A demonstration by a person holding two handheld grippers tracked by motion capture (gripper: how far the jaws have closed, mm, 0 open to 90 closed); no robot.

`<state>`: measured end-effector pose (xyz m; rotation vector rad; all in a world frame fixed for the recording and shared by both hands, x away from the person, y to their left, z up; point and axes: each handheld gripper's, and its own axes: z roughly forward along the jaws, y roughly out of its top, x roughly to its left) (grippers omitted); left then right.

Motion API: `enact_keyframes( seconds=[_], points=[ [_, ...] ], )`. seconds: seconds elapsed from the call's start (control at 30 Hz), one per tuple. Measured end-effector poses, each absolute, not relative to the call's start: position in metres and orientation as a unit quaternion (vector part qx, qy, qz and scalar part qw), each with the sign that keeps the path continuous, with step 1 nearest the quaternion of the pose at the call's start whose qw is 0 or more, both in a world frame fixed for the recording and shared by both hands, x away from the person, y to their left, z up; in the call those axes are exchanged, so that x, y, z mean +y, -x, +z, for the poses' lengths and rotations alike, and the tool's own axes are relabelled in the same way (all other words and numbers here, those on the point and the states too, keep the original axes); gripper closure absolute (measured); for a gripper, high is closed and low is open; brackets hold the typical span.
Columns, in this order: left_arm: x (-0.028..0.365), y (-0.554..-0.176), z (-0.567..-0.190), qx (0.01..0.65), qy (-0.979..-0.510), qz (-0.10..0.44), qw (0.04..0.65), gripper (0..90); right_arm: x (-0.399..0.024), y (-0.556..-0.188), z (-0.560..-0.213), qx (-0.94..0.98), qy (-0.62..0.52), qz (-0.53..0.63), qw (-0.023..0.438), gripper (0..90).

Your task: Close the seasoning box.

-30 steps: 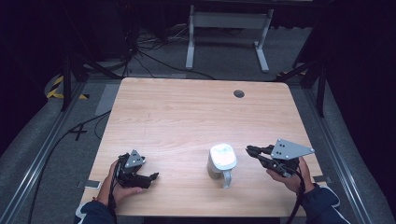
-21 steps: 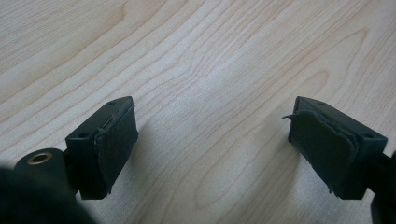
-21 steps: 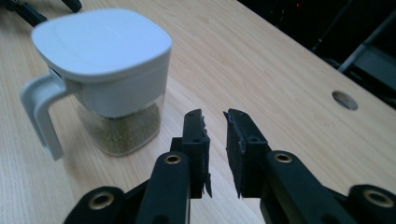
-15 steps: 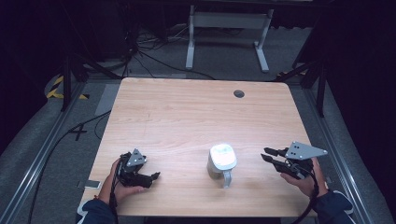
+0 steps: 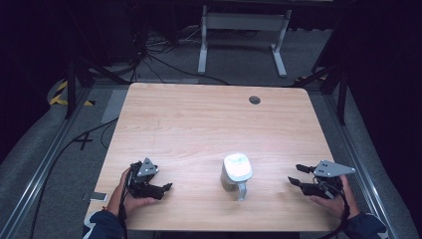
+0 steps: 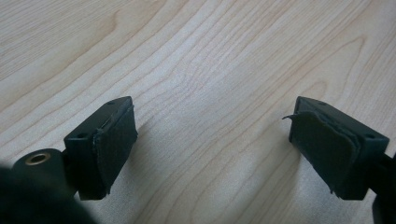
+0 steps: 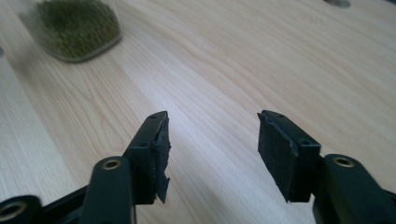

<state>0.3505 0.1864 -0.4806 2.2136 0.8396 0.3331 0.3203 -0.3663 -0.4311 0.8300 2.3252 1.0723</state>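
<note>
From above, a small clear container with a white lid and a handle (image 5: 237,174) stands near the front of the light wooden desk (image 5: 209,124), between the left claw (image 5: 166,187) and right claw (image 5: 293,180), touching neither. The right gripper view reveals green grains inside it (image 7: 74,25). Both claws gape wide and empty.

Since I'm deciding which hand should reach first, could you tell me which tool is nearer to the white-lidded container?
Right, narrowly. The right tool lies open to the container's right; the left tool sits open farther off on its left.
</note>
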Motion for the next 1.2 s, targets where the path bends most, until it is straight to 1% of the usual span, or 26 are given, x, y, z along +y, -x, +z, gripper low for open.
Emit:
enact_keyframes(
  seconds=[0.07, 0.13, 0.33, 0.37, 0.4, 0.43, 0.53, 0.67, 0.9, 1.2],
  points=[
    [0.186, -0.351, -0.481, 0.325, -0.861, 0.13, 0.369, 15.2, -0.377, -0.318, -0.441, 0.842, -0.316, 0.382, 0.215, 42.4],
    [0.186, -0.351, -0.481, 0.325, -0.861, 0.13, 0.369, 15.2, -0.38, -0.317, -0.444, 0.841, -0.32, 0.38, 0.215, 41.7],
    [0.185, -0.352, -0.481, 0.322, -0.863, 0.13, 0.367, 14.9, -0.397, -0.309, -0.458, 0.836, -0.347, 0.374, 0.204, 34.8],
    [0.185, -0.352, -0.481, 0.322, -0.863, 0.13, 0.367, 14.7, -0.397, -0.309, -0.458, 0.836, -0.347, 0.374, 0.204, 34.8],
    [0.185, -0.353, -0.48, 0.317, -0.865, 0.133, 0.366, 14.7, -0.4, -0.308, -0.463, 0.835, -0.356, 0.371, 0.195, 33.5],
    [0.185, -0.353, -0.481, 0.322, -0.863, 0.128, 0.368, 14.5, -0.401, -0.307, -0.466, 0.837, -0.36, 0.363, 0.196, 29.9],
    [0.184, -0.353, -0.481, 0.322, -0.863, 0.128, 0.368, 14.2, -0.403, -0.306, -0.467, 0.828, -0.377, 0.361, 0.206, 26.4],
    [0.184, -0.353, -0.481, 0.322, -0.863, 0.129, 0.367, 14.3, -0.405, -0.31, -0.467, 0.825, -0.389, 0.364, 0.191, 25.3],
    [0.183, -0.353, -0.48, 0.32, -0.865, 0.131, 0.364, 14.1, -0.404, -0.309, -0.467, 0.823, -0.393, 0.361, 0.193, 23.4],
    [0.183, -0.353, -0.48, 0.324, -0.864, 0.13, 0.364, 13.8, -0.402, -0.313, -0.468, 0.827, -0.389, 0.358, 0.19, 18.5]
  ],
)
